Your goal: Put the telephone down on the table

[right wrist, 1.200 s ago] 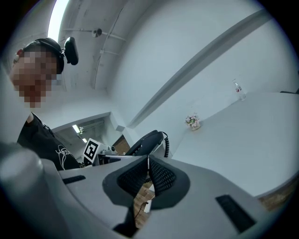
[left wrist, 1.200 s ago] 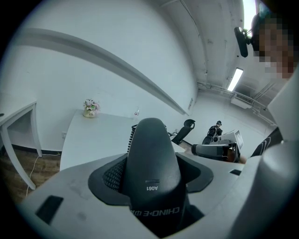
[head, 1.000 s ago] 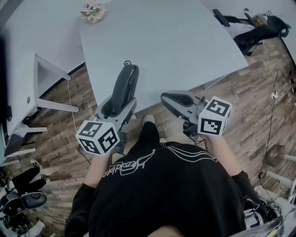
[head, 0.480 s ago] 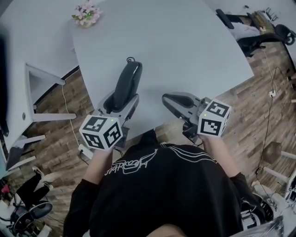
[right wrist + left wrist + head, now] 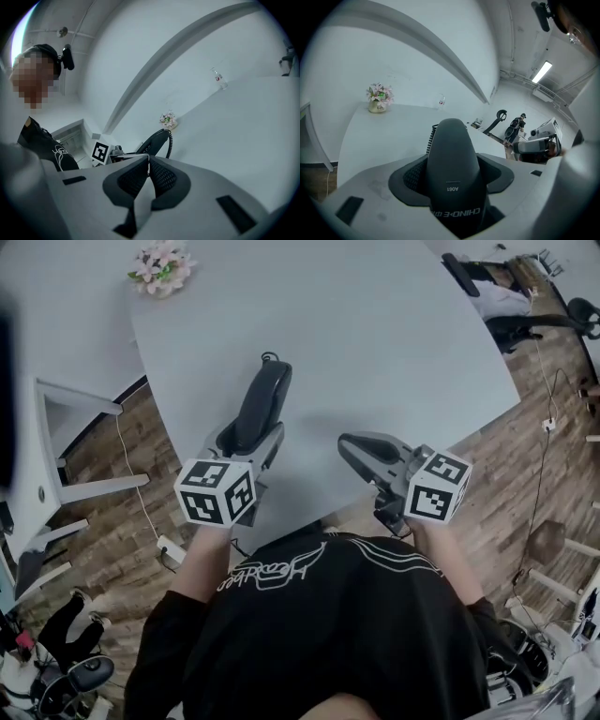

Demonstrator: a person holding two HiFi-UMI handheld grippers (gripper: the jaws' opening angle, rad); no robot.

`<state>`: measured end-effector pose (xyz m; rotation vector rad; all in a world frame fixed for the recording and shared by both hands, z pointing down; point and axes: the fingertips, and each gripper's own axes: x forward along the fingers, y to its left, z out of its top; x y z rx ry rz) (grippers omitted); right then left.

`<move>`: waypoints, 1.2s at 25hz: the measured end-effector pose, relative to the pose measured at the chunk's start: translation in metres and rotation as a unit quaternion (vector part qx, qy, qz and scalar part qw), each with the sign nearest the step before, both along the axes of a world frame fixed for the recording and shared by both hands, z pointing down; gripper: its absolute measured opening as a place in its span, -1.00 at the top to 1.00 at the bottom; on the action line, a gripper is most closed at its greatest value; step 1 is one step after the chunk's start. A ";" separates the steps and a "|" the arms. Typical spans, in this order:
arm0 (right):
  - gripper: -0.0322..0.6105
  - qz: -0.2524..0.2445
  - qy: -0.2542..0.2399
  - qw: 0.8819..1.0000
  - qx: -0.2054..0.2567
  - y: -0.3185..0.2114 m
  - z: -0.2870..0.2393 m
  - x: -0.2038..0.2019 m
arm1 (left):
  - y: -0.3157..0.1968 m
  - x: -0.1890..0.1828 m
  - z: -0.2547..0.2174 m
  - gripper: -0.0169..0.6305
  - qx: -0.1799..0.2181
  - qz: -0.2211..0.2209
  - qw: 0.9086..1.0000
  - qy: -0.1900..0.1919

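Note:
A dark grey telephone handset (image 5: pixel 262 405) with a coiled cord end sticks out over the near part of the white table (image 5: pixel 375 343). My left gripper (image 5: pixel 246 435) is shut on its lower half. The left gripper view shows the handset (image 5: pixel 451 164) filling the space between the jaws, with the cord (image 5: pixel 431 139) behind it. My right gripper (image 5: pixel 361 448) hovers over the table's near edge to the right, shut with nothing in it. The right gripper view has the handset (image 5: pixel 154 138) off to its left, and the pads (image 5: pixel 161 178) touch each other.
A small pot of pink flowers (image 5: pixel 161 265) stands at the table's far left corner. A white shelf unit (image 5: pixel 56 456) is on the left over wood flooring. Office chairs (image 5: pixel 511 310) are at the far right. A small bottle (image 5: pixel 218 77) stands far off on the table.
Both grippers have moved forward over the table. The handset, still held by the left gripper, now lies farther over the tabletop. The right gripper stays shut.

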<state>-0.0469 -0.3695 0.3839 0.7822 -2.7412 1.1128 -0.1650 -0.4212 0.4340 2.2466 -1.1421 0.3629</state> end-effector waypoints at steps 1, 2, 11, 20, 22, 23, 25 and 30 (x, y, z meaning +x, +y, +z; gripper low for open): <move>0.78 0.005 0.001 1.000 -0.004 -0.001 0.003 0.002 | -0.002 -0.001 0.007 0.07 -0.007 0.000 1.000 -0.001; 0.78 0.009 0.001 1.000 -0.008 -0.002 0.006 0.004 | -0.004 -0.002 0.014 0.07 -0.016 -0.001 1.000 -0.001; 0.78 0.038 0.004 0.998 -0.043 -0.007 0.033 0.020 | -0.021 0.002 0.062 0.07 -0.056 0.009 0.998 -0.005; 0.78 0.055 0.004 0.996 -0.066 -0.003 0.050 0.028 | -0.017 0.024 0.097 0.07 -0.079 0.035 0.996 -0.022; 0.78 0.054 0.002 0.996 -0.068 -0.003 0.050 0.025 | -0.014 0.027 0.106 0.07 -0.086 0.041 0.995 -0.027; 0.78 0.053 0.001 0.996 -0.070 -0.003 0.051 0.024 | -0.013 0.028 0.109 0.07 -0.089 0.043 0.995 -0.030; 0.78 0.053 0.000 0.996 -0.073 -0.005 0.052 0.023 | -0.013 0.030 0.114 0.07 -0.091 0.049 0.994 -0.037; 0.78 0.057 -0.009 0.995 -0.084 -0.007 0.057 0.021 | -0.015 0.036 0.120 0.07 -0.080 0.071 0.991 -0.077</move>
